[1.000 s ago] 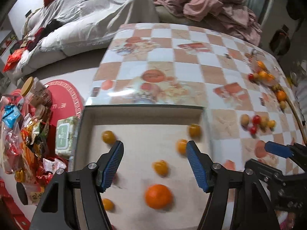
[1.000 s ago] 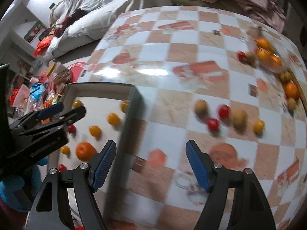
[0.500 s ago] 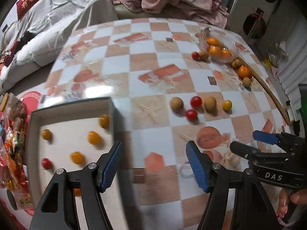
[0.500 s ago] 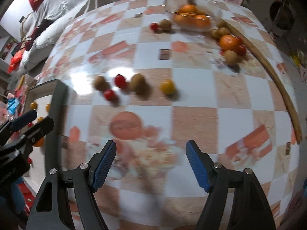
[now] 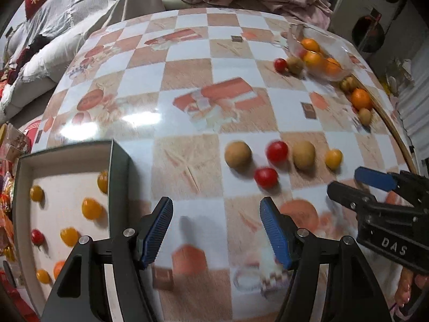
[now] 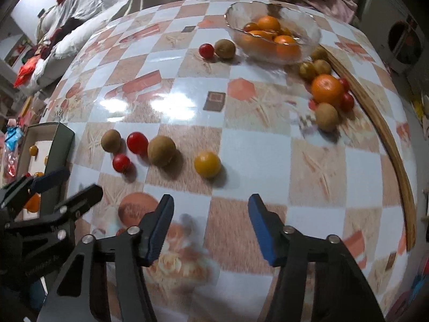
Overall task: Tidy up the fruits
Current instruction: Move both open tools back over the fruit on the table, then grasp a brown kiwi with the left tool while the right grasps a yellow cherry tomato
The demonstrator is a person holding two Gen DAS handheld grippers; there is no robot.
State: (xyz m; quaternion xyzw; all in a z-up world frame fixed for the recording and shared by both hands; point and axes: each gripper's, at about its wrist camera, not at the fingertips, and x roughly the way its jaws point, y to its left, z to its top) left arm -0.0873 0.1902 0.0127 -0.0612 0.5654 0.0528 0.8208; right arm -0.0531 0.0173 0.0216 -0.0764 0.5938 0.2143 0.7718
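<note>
On the checkered table a loose group of fruit lies together: two brown fruits [image 6: 111, 140] [image 6: 161, 150], two red tomatoes [image 6: 137, 143] [image 6: 121, 162] and a yellow tomato [image 6: 207, 164]. My right gripper [image 6: 210, 214] hovers just in front of the yellow tomato; its jaws are closing with nothing between them. My left gripper [image 5: 215, 228] stands open and empty, short of the same group [image 5: 265, 177], beside the grey box [image 5: 118, 166]. That box holds several small yellow tomatoes, a red one and an orange. A glass bowl [image 6: 316, 36] of oranges sits at the far right.
An orange [image 6: 327, 88] with brown fruits and red tomatoes lies by a curved wooden strip [image 6: 396, 161] at the table's right edge. A red tomato [image 6: 206, 50] and a brown fruit [image 6: 225, 48] sit left of the bowl. Snack packets lie left of the box, a sofa with clothes behind.
Both grippers have swung right from over the box, out across the table toward the loose fruit, and sunk a little. The right jaws now stand narrower than before.
</note>
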